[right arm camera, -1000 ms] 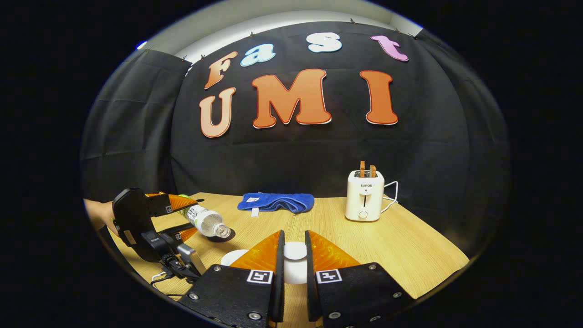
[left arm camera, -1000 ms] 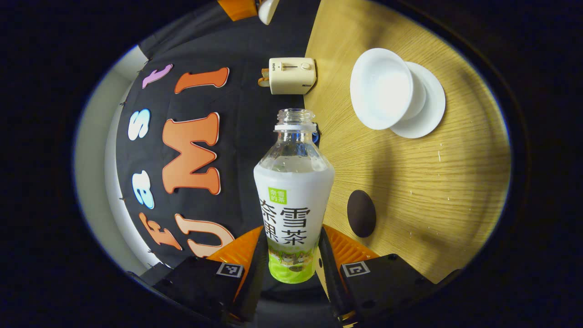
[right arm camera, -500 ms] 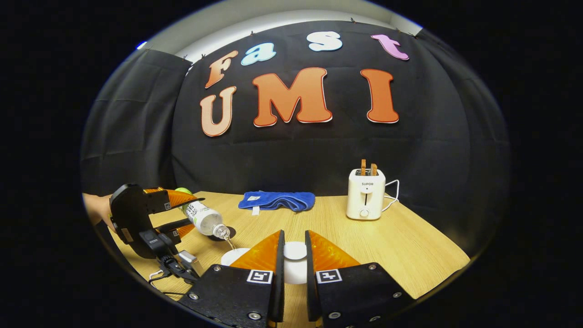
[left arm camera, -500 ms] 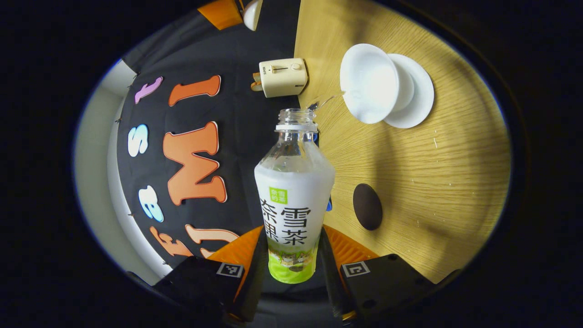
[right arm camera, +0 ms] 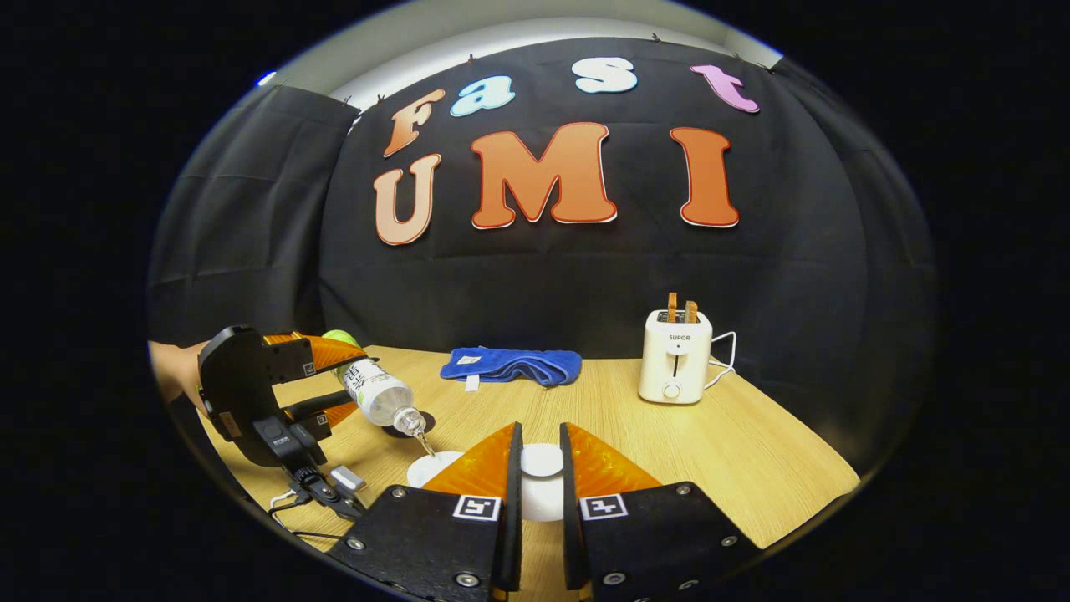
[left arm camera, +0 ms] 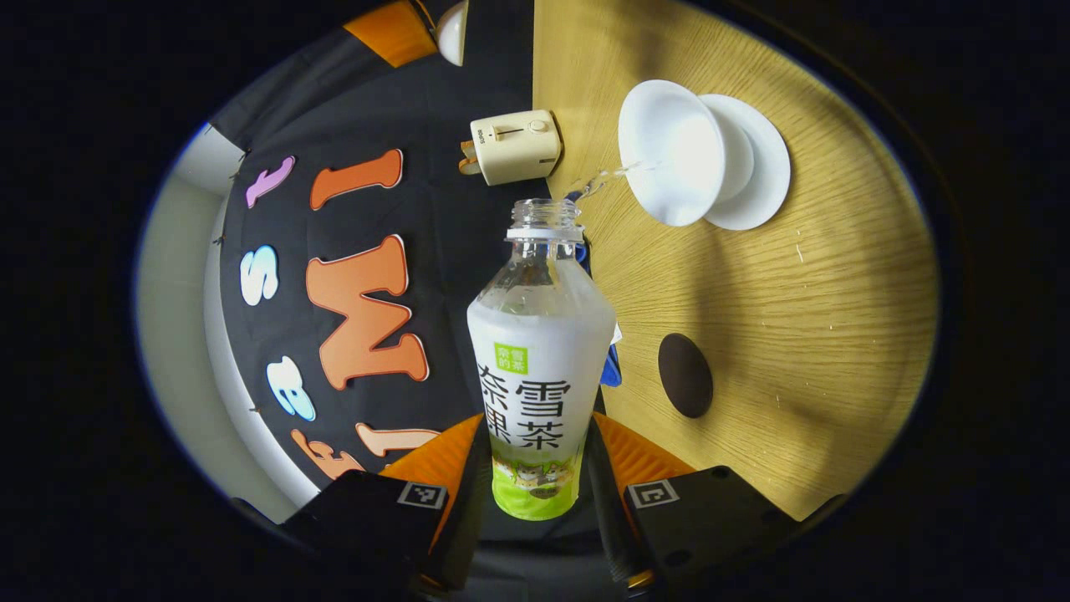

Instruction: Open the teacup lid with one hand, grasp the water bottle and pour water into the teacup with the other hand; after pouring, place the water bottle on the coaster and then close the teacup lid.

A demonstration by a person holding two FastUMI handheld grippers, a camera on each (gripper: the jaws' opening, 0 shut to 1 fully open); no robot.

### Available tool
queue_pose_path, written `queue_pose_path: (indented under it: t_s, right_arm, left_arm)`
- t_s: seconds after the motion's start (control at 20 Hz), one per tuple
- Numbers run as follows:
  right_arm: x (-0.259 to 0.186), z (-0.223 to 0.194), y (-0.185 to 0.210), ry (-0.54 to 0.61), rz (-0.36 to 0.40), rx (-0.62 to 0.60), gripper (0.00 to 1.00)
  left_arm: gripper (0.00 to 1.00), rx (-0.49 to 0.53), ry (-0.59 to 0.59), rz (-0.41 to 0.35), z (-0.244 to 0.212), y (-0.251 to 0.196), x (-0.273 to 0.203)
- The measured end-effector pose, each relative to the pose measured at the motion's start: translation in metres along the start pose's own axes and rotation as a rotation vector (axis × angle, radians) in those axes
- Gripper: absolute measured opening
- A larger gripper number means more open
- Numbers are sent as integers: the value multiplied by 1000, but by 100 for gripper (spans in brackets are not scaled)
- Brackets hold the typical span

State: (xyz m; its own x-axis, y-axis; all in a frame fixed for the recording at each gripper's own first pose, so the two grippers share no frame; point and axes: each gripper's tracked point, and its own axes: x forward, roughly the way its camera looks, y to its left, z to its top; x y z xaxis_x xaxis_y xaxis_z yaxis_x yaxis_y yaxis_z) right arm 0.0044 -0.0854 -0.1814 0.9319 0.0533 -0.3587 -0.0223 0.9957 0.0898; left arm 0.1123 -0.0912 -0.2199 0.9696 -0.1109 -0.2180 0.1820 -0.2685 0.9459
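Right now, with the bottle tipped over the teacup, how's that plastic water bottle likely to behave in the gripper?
The water bottle looks thin clear plastic, so it probably flexes under the left gripper. It seems largely full, so likely fairly heavy, getting lighter as water streams into the teacup. Uncapped and tilted, a harder squeeze might surge the flow.

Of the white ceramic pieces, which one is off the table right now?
The lid, clamped between the right gripper fingers. The teacup and its saucer sit on the table, taking water.
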Motion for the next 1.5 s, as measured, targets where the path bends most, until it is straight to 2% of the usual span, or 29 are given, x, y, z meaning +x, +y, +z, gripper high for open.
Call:
queue_pose_path:
  t_s: [0.1,0.2,0.3,0.4,1.5]
  right_arm:
    - [-1,0,-1,0,-1,0,20]
    - [-1,1,-1,-1,-1,2,20]
    - [-2,1,-1,-2,-1,2,20]
    - [-1,2,-1,-2,0,1,20]
    - [-3,-1,-1,6,0,-13,20]
  left_arm:
    - [64,13,-2,8,0,3,-1]
    - [62,27,-4,15,0,5,-1]
    - [65,40,-4,22,-1,6,-1]
    - [62,54,-4,27,-2,10,0]
    - [63,286,-70,111,7,49,-9]
